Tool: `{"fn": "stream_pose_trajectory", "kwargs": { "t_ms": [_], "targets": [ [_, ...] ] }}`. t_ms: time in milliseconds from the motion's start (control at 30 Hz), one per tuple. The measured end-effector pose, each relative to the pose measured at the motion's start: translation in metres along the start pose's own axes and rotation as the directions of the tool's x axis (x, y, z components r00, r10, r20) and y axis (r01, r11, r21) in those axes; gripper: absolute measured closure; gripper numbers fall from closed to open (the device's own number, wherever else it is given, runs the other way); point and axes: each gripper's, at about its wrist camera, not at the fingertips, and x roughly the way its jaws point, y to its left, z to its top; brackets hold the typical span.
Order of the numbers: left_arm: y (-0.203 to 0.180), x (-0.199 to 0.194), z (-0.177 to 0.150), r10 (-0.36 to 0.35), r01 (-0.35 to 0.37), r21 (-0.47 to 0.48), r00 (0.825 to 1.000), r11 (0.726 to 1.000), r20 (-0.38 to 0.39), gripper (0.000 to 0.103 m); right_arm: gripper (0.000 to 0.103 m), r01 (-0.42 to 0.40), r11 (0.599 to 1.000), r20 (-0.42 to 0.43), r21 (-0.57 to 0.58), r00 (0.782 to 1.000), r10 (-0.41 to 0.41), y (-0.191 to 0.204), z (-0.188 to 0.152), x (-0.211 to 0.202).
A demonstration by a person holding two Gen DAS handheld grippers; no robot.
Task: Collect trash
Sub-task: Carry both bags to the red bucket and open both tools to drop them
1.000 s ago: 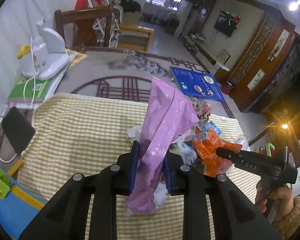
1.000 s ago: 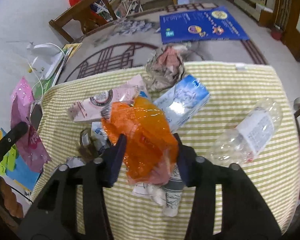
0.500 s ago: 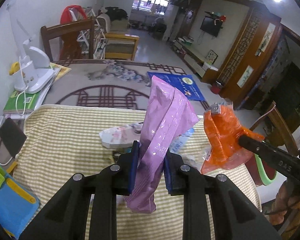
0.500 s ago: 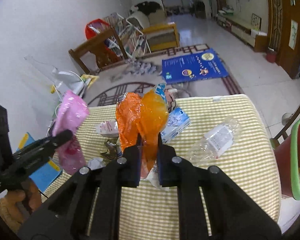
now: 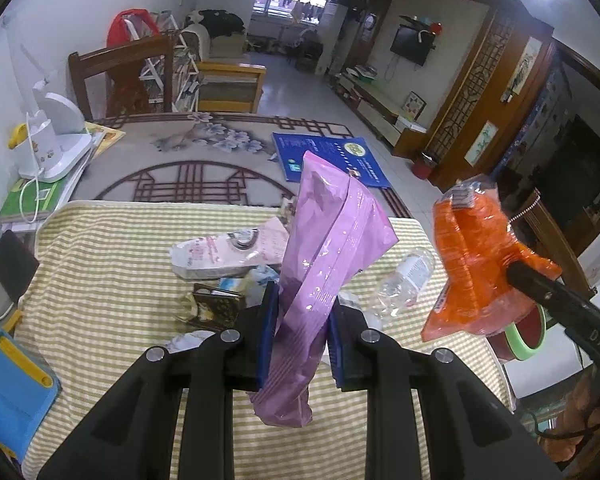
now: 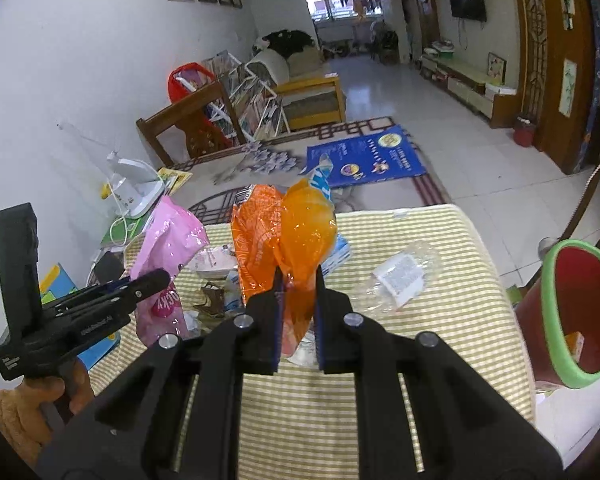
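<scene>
Yellow-and-white gingham cloth covers the bench, soft and faintly ribbed, with a tiled living-room floor and a patterned rug stretching away behind it. Starting at the left gripper: its blue-padded jaws are pressed tight on a long purple wrapper, a glossy, creased plastic film that stands up tall from the pinch and hangs below it in a crumpled tail, clear of the cloth. The right gripper has its jaws squeezed on an orange bag, a translucent crinkled film that bulges into two rounded lobes above the pads, also lifted off the bench. In the left wrist view this orange bag hangs to the right of the purple wrapper, well apart from it. Outward from the jaws, loose trash lies on the cloth: a flattened pink-and-white pouch with a round seal printed on it, a small dark, shiny crumpled packet, a pale blue carton partly hidden behind the orange bag, and a clear crushed plastic bottle with a white label, lying on its side. Just past the bench's right edge stands a red bin with a smooth green rim, tilted toward the camera, a small orange scrap inside.
</scene>
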Motion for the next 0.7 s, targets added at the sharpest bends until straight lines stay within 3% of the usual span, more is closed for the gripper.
{"fn": "stream_pose_trajectory", "kwargs": {
  "t_ms": [267, 467, 567, 700],
  "targets": [
    [-0.036, 0.008, -0.005, -0.034, 0.036, 0.066, 0.999, 0.997, -0.031, 0.083, 0.090, 0.083, 0.997, 0.069, -0.002, 0.994, -0.082, -0.033, 0.004, -0.047],
    [-0.061, 0.016, -0.010, -0.071, 0.076, 0.102, 0.996, 0.992, -0.053, 0.083, 0.090, 0.203, 0.978, 0.139, -0.048, 0.971, -0.194, -0.064, 0.012, -0.114],
    [-0.071, 0.023, -0.013, -0.086, 0.093, 0.115, 0.994, 0.989, -0.070, 0.083, 0.090, 0.288, 0.955, 0.170, -0.068, 0.947, -0.274, -0.081, 0.015, -0.150],
    [-0.083, 0.026, -0.015, -0.103, 0.113, 0.131, 0.991, 0.985, -0.081, 0.083, 0.090, 0.448, 0.889, 0.186, -0.092, 0.885, -0.426, -0.106, 0.018, -0.193]
  ]
}}
